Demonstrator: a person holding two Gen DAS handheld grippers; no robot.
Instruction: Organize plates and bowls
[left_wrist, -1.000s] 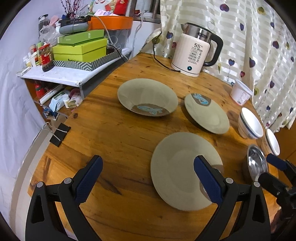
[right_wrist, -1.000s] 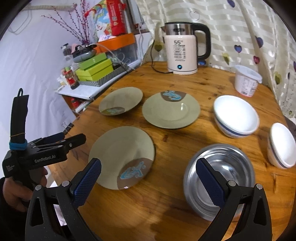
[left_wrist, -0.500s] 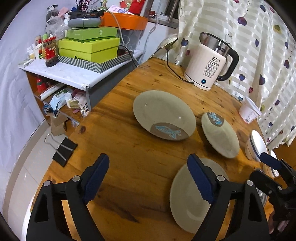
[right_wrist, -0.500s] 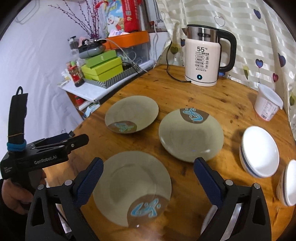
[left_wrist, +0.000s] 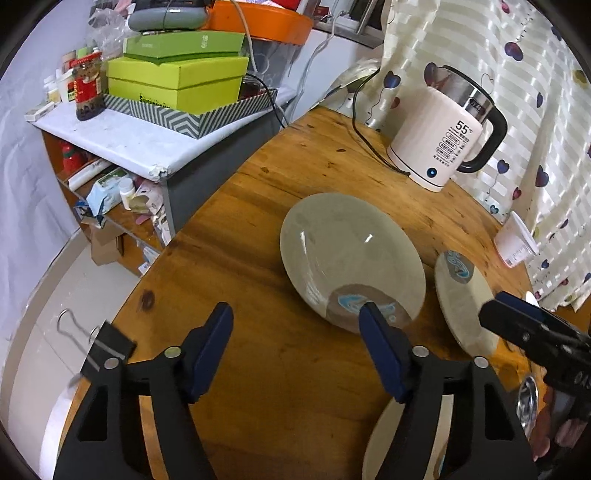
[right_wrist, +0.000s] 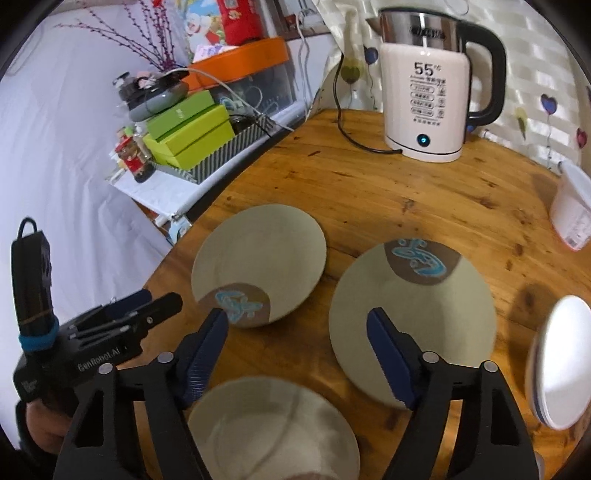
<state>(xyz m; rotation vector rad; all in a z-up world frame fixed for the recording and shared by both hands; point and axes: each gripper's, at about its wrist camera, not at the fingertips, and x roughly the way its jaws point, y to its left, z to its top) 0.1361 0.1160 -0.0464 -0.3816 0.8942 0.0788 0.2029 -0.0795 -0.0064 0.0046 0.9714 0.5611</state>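
Observation:
Three grey-green plates with a blue fish mark lie on the round wooden table (left_wrist: 258, 387). In the left wrist view the far plate (left_wrist: 351, 254) is just ahead of my left gripper (left_wrist: 295, 332), whose right fingertip overlaps its near rim. A second plate (left_wrist: 461, 302) lies to the right and a third (left_wrist: 406, 443) under the gripper. My right gripper (right_wrist: 297, 332) hovers between the left plate (right_wrist: 258, 262), the right plate (right_wrist: 410, 317) and the near plate (right_wrist: 273, 428). Both grippers' jaws are closing with nothing between the pads. A white bowl (right_wrist: 561, 362) sits right.
A white kettle (right_wrist: 424, 96) with its cord stands at the table's back, with a white tub (right_wrist: 572, 210) to its right. A steel bowl (left_wrist: 528, 402) shows at the right edge. A cluttered shelf with green boxes (left_wrist: 177, 85) stands left of the table, and a binder clip (left_wrist: 107, 347) sits at the table's edge.
Both grippers have travelled left and forward over the table, from the near plate and steel bowl toward the far plates. Their jaws have narrowed. No dish has moved.

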